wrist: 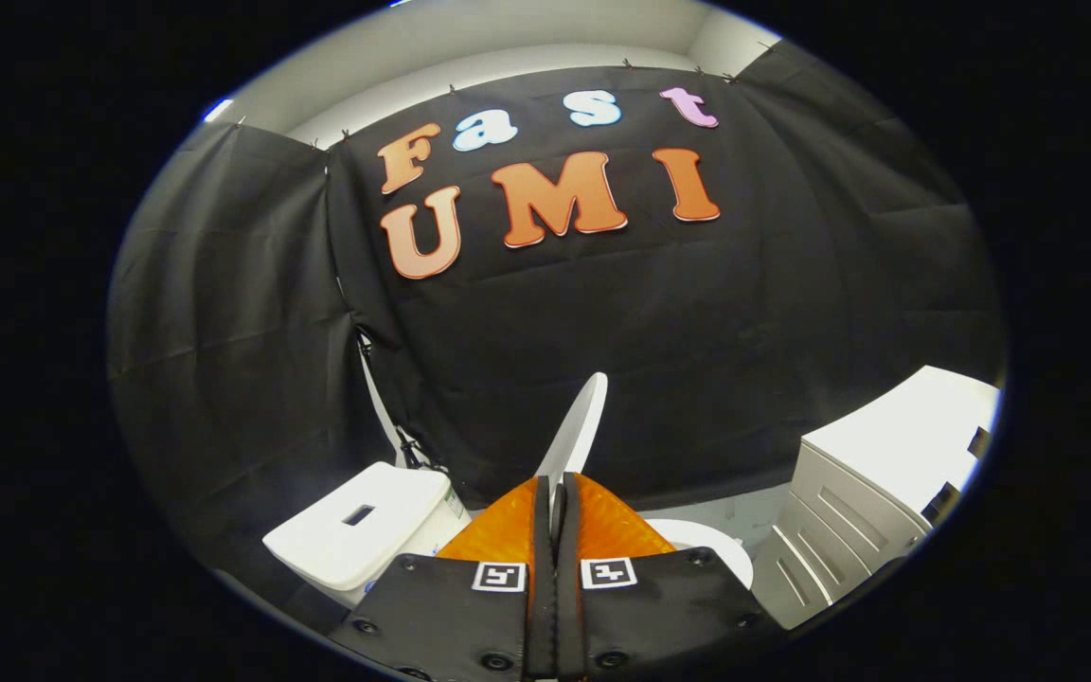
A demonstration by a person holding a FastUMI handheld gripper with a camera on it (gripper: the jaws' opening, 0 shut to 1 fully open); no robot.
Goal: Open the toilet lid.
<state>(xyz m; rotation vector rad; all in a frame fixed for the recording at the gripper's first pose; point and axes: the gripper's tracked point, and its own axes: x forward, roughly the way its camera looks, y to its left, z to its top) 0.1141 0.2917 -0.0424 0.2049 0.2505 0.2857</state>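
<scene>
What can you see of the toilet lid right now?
The toilet lid is white, smooth and glossy, plastic by its look. It stands raised, seen edge-on as a thin curved blade, its rounded end up against the black cloth. Its lower edge runs down between the orange fingers of the gripper, which are closed on it. The hinge is hidden.

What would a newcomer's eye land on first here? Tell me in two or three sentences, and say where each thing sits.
The orange fingers of the gripper stand closed on the edge of the white toilet lid, which rises upright just ahead of them. To one side of the fingers is the white toilet tank with a dark slot on top. On the other side stands a white drawer cabinet, with the toilet seat curving between it and the fingers.
</scene>
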